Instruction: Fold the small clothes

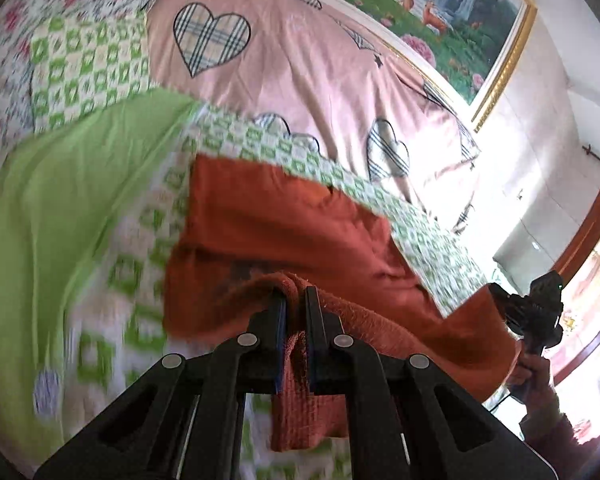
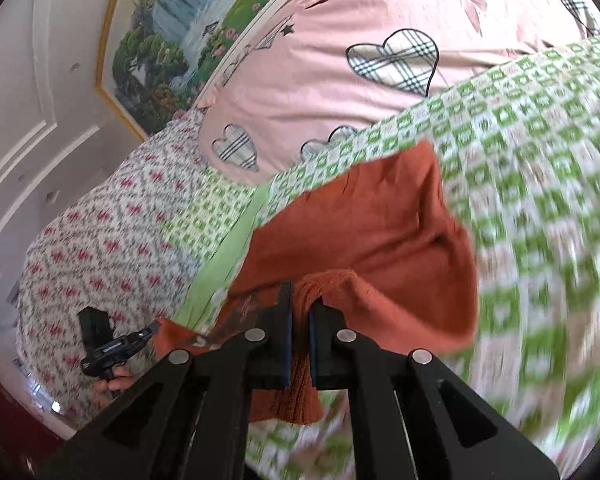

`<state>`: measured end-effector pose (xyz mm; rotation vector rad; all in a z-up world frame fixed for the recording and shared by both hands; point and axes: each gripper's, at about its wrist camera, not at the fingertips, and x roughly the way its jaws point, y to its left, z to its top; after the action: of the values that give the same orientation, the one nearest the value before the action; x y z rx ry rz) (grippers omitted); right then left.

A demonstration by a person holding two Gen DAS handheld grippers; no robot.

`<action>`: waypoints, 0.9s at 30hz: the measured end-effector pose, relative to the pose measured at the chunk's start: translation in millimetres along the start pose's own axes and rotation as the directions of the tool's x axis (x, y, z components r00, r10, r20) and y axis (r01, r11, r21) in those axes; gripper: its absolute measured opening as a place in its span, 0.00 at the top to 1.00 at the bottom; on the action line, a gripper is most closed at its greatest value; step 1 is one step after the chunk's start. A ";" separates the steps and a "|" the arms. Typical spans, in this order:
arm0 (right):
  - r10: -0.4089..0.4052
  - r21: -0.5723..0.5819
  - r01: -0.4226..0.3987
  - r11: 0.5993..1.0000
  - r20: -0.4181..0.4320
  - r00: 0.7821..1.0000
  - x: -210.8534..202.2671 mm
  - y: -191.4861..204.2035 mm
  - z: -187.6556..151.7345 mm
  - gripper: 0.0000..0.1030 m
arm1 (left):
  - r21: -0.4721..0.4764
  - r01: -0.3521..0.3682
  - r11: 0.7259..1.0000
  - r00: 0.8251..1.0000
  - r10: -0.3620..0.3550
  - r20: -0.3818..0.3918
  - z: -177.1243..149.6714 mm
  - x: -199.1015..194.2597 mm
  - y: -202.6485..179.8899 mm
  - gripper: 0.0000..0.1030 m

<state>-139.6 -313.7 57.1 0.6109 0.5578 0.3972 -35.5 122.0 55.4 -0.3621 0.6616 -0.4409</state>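
Garment [image 1: 284, 224]: rust-orange knit, pinched at its near edge by both our grippers. Our left gripper [image 1: 296, 300] has its jaws nearly together with a bunched fold of the ribbed edge squeezed between them, and a short tail of cloth hangs down below the pads. Our right gripper [image 2: 300, 304] grips the same way, jaws narrow on a gathered bit of the same edge, with a fringe of knit drooping beneath it. In the left view the right gripper shows as a black tool at the far right, with a hand [image 1: 534, 372] under it and the garment's edge stretched toward it. In the right view the left gripper appears at the lower left, a hand [image 2: 114, 380] around its handle, and the cloth runs to its tip.

Between the two grips the near edge is lifted and sags a little. Beyond it, the rest of the garment slopes down and lies on a quilt [image 2: 540, 184] checked in green and white. A dark print shows on the cloth near the left grip; we cannot read it. A plain green panel [image 1: 72, 200] of bedding lies to the left of the garment in the left view. Farther back sits a pink cover [image 1: 300, 64] with plaid hearts, and beside it a floral cloth [image 2: 100, 240] with red marks. On the wall behind hangs a gold-framed painting [image 1: 452, 4] of a waterfall.
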 end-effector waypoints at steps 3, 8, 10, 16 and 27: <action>-0.027 0.014 0.027 1.000 0.014 1.000 21.8 -12.5 29.1 0.93 | 0.007 -0.007 1.000 1.000 0.007 0.012 32.0 24.8 2.6 0.95; -0.073 0.040 0.072 0.997 0.022 0.997 60.4 -36.9 73.8 0.93 | 0.004 -0.039 0.999 0.999 0.039 0.014 78.1 77.2 15.3 0.95; -0.090 0.053 0.089 0.995 0.017 0.996 79.5 -48.0 91.2 0.93 | -0.023 -0.052 0.998 0.999 0.052 0.008 92.7 97.9 28.2 0.95; -0.160 0.061 0.162 0.985 -0.036 0.986 134.9 -78.7 124.2 0.93 | -0.073 -0.113 0.991 0.993 0.110 -0.045 112.6 153.7 68.0 0.95; -0.354 0.048 0.367 0.929 -0.174 0.919 193.2 -128.1 118.3 0.92 | -0.098 -0.186 0.978 0.964 0.162 -0.212 103.9 227.5 114.4 0.92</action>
<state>105.5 -363.3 -14.7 0.5398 0.8300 0.0750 224.1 124.1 -35.5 -0.3690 0.9141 -0.2727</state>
